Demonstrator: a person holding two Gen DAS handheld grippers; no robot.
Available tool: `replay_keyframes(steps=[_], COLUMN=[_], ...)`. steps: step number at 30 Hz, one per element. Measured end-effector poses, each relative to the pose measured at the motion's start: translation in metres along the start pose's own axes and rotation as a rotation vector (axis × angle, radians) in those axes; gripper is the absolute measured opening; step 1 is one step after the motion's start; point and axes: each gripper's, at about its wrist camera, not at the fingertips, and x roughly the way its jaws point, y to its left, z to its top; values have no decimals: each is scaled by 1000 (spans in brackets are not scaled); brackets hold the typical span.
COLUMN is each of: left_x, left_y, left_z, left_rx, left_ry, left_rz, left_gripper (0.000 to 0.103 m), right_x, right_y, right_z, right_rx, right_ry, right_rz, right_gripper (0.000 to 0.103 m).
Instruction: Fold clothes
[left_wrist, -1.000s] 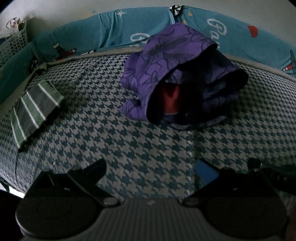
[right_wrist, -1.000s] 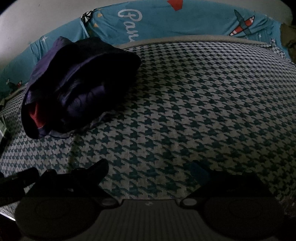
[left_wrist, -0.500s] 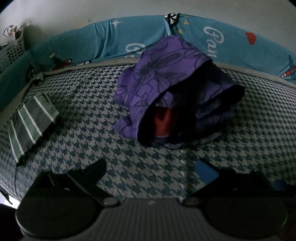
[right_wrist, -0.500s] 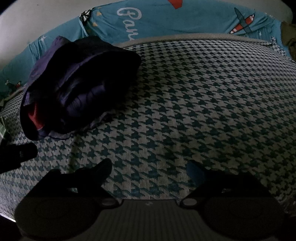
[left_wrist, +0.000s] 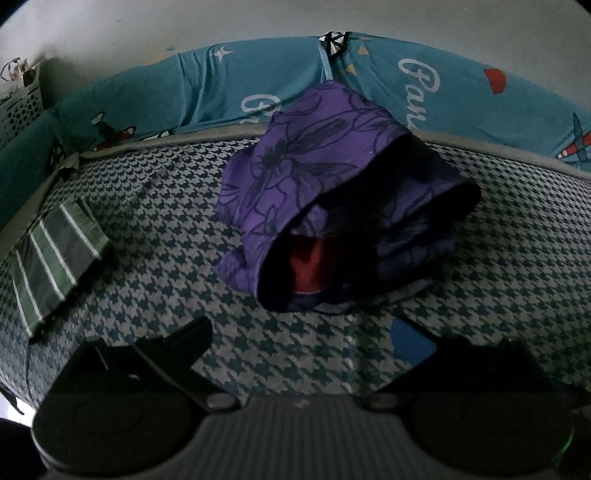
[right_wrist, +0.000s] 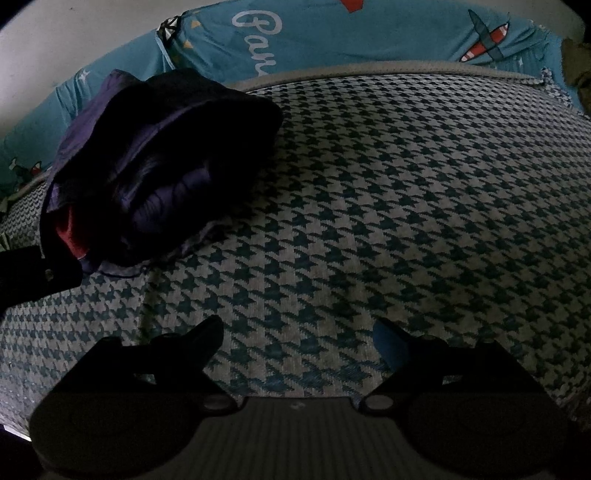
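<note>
Two piles of clothing lie on the bed (left_wrist: 155, 236), whose cover is a teal and white houndstooth. At the far left we see a perforated basket (left_wrist: 18, 107) against the wall, only in the left wrist view. Next to the right lies a folded green striped garment (left_wrist: 51, 258) at the bed's left edge, flat and well apart from everything else; the right wrist view does not reach it. A teal bumper (left_wrist: 221, 88) with white lettering and little planes runs along the far side of the bed.

Toward the middle sits the purple floral garment (left_wrist: 306, 173), bunched into a tall, loose heap with dark line-drawn flowers; its near side gapes open and shows a red cloth (left_wrist: 310, 266) inside. In the right wrist view the same heap looks almost black and sits at the far left.

Our left hand-held gripper (left_wrist: 299, 332) hangs over bare cover just near of the heap, jaws spread, nothing between them. Further right, our right hand-held gripper (right_wrist: 295, 332) is likewise spread wide over bare houndstooth, its jaws having closed slightly, nothing between them. Nothing blocks either one.
</note>
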Motion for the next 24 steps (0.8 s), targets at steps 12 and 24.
replay_keyframes(steps=[12,24], left_x=[2,6], left_y=[-2,-6], left_z=[4,9], left_rx=[-2,4], left_ry=[-3,-11], left_rz=[-8,-14], left_gripper=[103,103], right_x=[-2,-4], right_y=[-3,-3], right_z=[1,1], right_rx=[10,11], right_ry=[5,9], right_rz=[17,42], right_gripper=[88,88])
